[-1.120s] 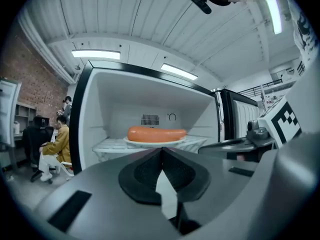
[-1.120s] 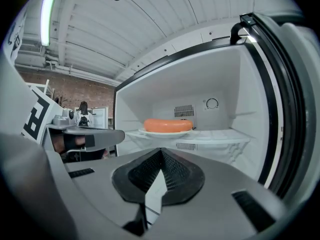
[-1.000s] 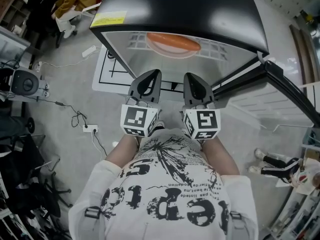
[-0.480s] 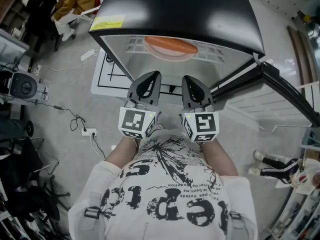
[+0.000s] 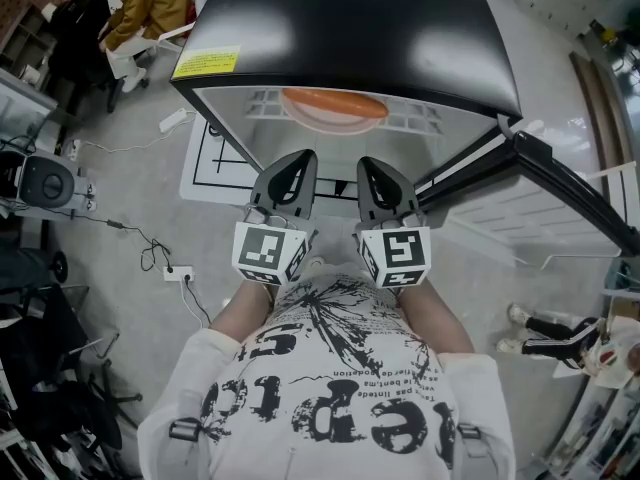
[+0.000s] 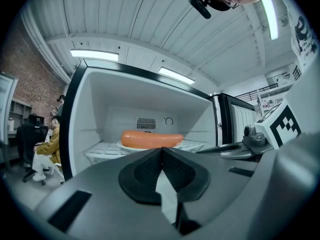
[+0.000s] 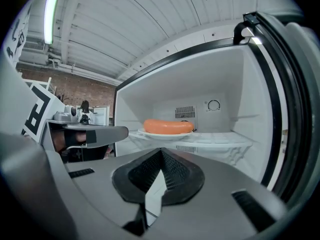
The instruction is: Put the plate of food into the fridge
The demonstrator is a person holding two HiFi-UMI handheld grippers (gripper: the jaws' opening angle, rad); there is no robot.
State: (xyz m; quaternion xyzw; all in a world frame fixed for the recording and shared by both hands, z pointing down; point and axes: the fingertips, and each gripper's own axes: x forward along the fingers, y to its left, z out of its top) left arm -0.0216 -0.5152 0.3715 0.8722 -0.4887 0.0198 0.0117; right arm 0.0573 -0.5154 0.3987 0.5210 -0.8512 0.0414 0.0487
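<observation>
In the head view, the plate (image 5: 335, 120) with its sausage (image 5: 334, 103) sits on the wire shelf (image 5: 425, 118) at upper centre, inside the fridge (image 5: 350, 28). It is well apart from your left gripper (image 5: 299, 158) and right gripper (image 5: 367, 164), side by side at mid-frame. The door (image 5: 560, 173) stands open at right.

In the left gripper view, the jaws are clenched on nothing, with the plate beyond them at centre.

In the right gripper view, the jaws are likewise closed and empty.

The placing looks done. Keep both grippers clear of the shelf and shut the door slowly, so the plate doesn't slide.
</observation>
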